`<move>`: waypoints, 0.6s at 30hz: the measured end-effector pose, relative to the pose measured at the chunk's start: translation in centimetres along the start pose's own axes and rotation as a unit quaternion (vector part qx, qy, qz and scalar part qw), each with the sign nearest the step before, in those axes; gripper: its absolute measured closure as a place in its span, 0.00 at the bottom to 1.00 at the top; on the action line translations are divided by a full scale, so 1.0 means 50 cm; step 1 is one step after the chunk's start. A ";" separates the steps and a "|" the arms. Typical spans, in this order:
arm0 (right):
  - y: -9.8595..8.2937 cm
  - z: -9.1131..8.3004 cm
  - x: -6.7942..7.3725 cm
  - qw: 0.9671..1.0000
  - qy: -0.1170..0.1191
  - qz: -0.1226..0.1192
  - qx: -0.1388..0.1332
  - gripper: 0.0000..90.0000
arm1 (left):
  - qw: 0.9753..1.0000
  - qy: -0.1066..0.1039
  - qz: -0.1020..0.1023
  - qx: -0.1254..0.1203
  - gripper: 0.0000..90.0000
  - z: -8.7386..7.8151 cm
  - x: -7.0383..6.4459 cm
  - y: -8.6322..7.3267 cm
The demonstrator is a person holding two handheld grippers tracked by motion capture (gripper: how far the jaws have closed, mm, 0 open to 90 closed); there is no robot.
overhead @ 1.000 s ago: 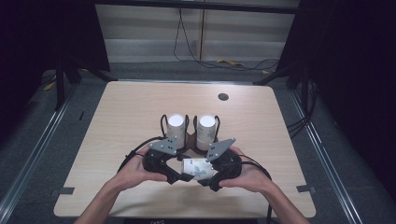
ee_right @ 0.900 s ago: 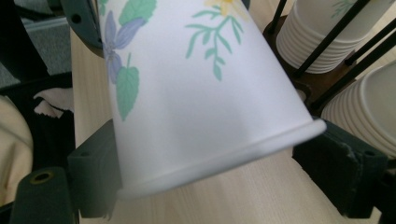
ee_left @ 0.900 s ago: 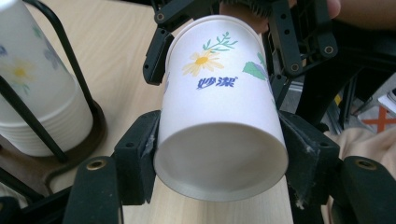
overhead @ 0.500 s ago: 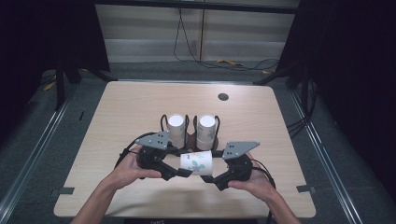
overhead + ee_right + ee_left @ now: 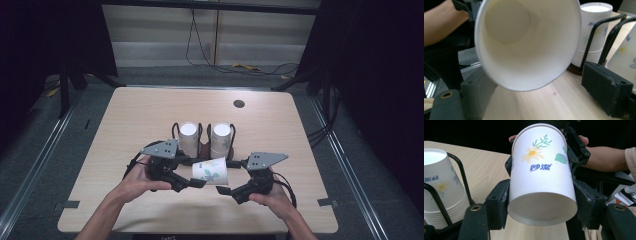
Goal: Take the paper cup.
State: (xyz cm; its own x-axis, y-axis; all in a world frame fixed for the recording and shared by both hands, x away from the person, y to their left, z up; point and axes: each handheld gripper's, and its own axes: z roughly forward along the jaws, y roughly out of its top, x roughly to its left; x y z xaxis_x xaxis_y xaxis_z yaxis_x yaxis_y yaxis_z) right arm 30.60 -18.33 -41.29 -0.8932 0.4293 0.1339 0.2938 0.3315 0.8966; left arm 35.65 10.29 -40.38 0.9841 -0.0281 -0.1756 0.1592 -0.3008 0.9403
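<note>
Tabletop point(image 5: 150, 115); cup point(image 5: 541, 172) marked "妙潔"

The hands have drawn apart. The right gripper point(image 5: 226, 190) has backed off rightward and released the floral paper cup point(image 5: 210, 171), which the left gripper point(image 5: 199, 181) alone now holds sideways, nearer the bench's near edge.

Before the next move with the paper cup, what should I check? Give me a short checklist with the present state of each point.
1. Left tongs grip the flowered paper cup near its base: ok, pads press both sides.
2. Right tongs closed on the cup's rim: not ok, jaws stand apart around it.
3. Cup undeformed: ok, its mouth looks round.
4. Cup is empty: ok, the bare bottom shows inside.
5. Two cup stacks upright in the black wire holder: ok.
6. Cup lifted off the table: cannot tell.
</note>
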 end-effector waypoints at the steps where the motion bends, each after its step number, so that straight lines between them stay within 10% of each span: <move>1: 0.000 0.000 0.000 1.000 0.000 0.000 0.000 0.15 | 1.000 0.000 -0.001 -0.002 0.40 0.000 0.000 0.000; 18: 0.015 -0.022 -0.007 0.992 0.049 0.038 -0.112 0.15 | 0.999 -0.007 0.005 -0.033 0.40 0.004 -0.001 -0.003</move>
State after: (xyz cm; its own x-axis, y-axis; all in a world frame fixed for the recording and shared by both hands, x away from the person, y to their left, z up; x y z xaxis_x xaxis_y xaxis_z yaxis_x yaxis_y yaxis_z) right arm 30.74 -19.14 -40.23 -0.9034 0.3593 0.2343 0.2872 0.1011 0.9525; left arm 35.58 10.12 -40.57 0.9844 -0.0442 -0.1702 0.1552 -0.2360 0.9593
